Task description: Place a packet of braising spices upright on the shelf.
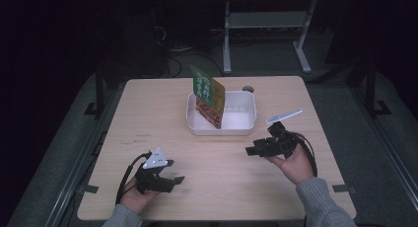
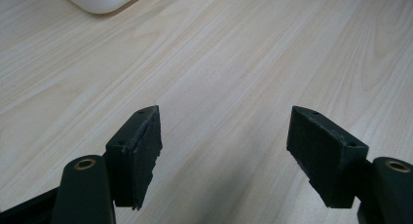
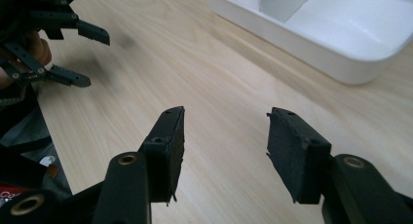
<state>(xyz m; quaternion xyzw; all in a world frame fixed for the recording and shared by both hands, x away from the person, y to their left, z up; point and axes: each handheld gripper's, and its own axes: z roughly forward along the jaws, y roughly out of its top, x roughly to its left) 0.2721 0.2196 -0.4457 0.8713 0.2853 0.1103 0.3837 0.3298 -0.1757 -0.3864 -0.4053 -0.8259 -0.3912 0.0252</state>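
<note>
At the near left of the wooden table, my left gripper rests low over bare wood, its jaws spread wide with nothing between them; in the left gripper view the pads frame only plain tabletop, with a rounded corner of the white tray at the top edge. Moving right to the middle of the table, the white tray sits toward the far side, and the green and orange snack packet stands in its left half, tilted, its top rising well above the rim. The tray's right half looks bare. Right again, my right gripper hangs just in front of the tray's near right corner, turned toward the left, jaws wide apart and holding nothing; in the right gripper view the pads bracket bare wood, with the tray wall beyond them. Behind that hand a thin white stick-like piece lies on the table just right of the tray; I cannot tell what it is.

I judge the step in hand to be the right gripper's reach for the packet. To do it well, I would keep the jaws wide, come in over the rim rather than through the wall, line the pads up across the packet's thin faces, and close only once both sit flat against it. The packet leans and looks light, so a glancing touch could topple it.
</note>
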